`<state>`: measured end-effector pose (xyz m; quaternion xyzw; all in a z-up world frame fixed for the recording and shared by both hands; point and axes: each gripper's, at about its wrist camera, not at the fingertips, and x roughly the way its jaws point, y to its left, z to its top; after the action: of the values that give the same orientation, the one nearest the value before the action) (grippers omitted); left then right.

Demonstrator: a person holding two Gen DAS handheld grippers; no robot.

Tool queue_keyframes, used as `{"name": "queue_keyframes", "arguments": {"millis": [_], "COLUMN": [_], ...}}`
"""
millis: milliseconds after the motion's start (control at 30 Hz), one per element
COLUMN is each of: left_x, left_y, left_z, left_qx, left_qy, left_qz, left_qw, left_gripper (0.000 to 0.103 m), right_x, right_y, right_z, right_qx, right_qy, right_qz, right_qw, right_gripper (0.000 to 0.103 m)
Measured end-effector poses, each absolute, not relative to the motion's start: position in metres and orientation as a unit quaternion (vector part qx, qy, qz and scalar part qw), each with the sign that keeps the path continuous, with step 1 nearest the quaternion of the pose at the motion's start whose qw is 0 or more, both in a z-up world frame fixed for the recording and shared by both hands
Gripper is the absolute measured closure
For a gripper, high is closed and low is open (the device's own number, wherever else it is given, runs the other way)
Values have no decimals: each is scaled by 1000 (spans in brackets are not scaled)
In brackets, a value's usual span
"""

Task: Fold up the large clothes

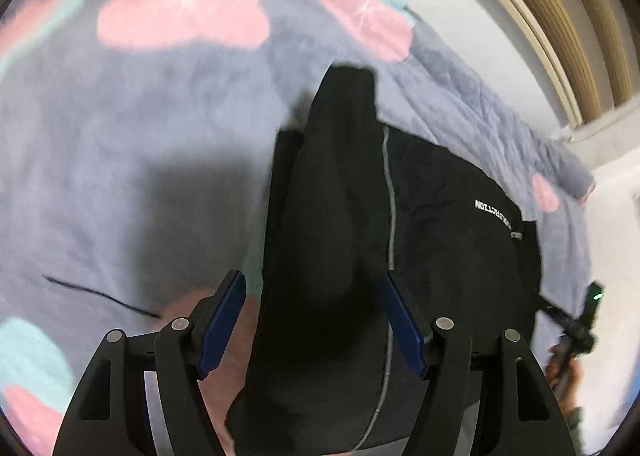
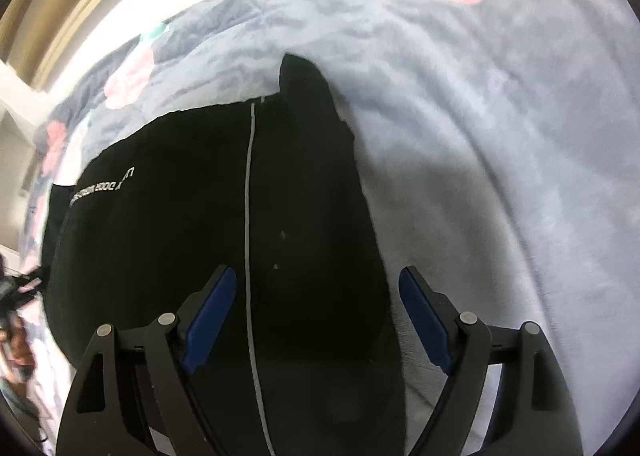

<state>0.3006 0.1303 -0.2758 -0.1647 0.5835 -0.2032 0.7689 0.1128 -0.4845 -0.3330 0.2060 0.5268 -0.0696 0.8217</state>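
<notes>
our black jacket (image 1: 440, 215) lies partly folded on the bed's blanket (image 1: 120, 155). it looks soft and floppy, likely slippery; we'd pinch the folded edge. left gripper (image 1: 316, 320) and right gripper (image 2: 316, 316) hover above, fingers wide apart, holding nothing.

The garment (image 1: 440, 215) is black with white lettering (a thin grey line too); the blanket (image 1: 120, 155) is grey-blue with pink and teal patches.

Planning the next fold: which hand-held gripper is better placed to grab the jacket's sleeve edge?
Probably the left hand-held gripper: its open jaws straddle the folded-over sleeve. The right hand-held gripper hangs open over the black jacket body.
</notes>
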Motion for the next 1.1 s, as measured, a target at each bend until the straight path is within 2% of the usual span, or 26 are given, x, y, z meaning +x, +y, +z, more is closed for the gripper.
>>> {"name": "queue_keyframes", "arguments": {"millis": [100, 267, 367, 467, 700, 733, 767, 800, 833, 867, 900, 933, 1033, 1100], "left_x": [304, 306, 309, 312, 318, 317, 316, 314, 311, 306, 300, 295, 279, 268], "left_y": [135, 137, 137, 133, 118, 117, 116, 113, 109, 107, 105, 103, 96, 90], "left_z": [-307, -336, -345, -349, -367, -368, -368, -365, -358, -350, -340, -331, -299, -275], "left_qx": [-220, -278, -296, -297, -327, -330, -330, -322, -308, -295, -287, -282, -268, -261], "left_qy": [609, 619, 623, 624, 630, 629, 627, 625, 619, 610, 599, 591, 562, 544], "left_qz": [-230, -260, -271, -282, -297, -295, -290, -284, -279, -280, -285, -287, -301, -311], "left_qw": [727, 687, 671, 665, 639, 640, 643, 652, 666, 680, 691, 699, 722, 734], "left_gripper": [32, 25, 24, 23, 18, 18, 18, 23, 37, 45, 59, 66, 71, 72], "right_x": [114, 115, 117, 122, 145, 146, 146, 144, 141, 137, 130, 124, 108, 98], "right_y": [-492, -508, -517, -518, -503, -500, -498, -496, -494, -492, -492, -491, -482, -470], "right_z": [-351, -381, -398, -405, -411, -408, -404, -399, -393, -387, -379, -371, -344, -322], "right_qx": [235, 314, 365, 379, 373, 371, 372, 373, 367, 362, 360, 363, 349, 334], "right_qy": [532, 539, 537, 536, 541, 536, 528, 521, 516, 511, 505, 498, 482, 471], "right_qz": [-52, -10, 22, 46, 91, 96, 106, 109, 110, 113, 112, 113, 119, 126], "right_qw": [812, 782, 760, 753, 748, 752, 757, 760, 766, 772, 776, 780, 795, 807], "right_gripper": [17, 6, 4, 0, 0, 7, 19, 21, 31, 45, 52, 63, 72, 74]}}
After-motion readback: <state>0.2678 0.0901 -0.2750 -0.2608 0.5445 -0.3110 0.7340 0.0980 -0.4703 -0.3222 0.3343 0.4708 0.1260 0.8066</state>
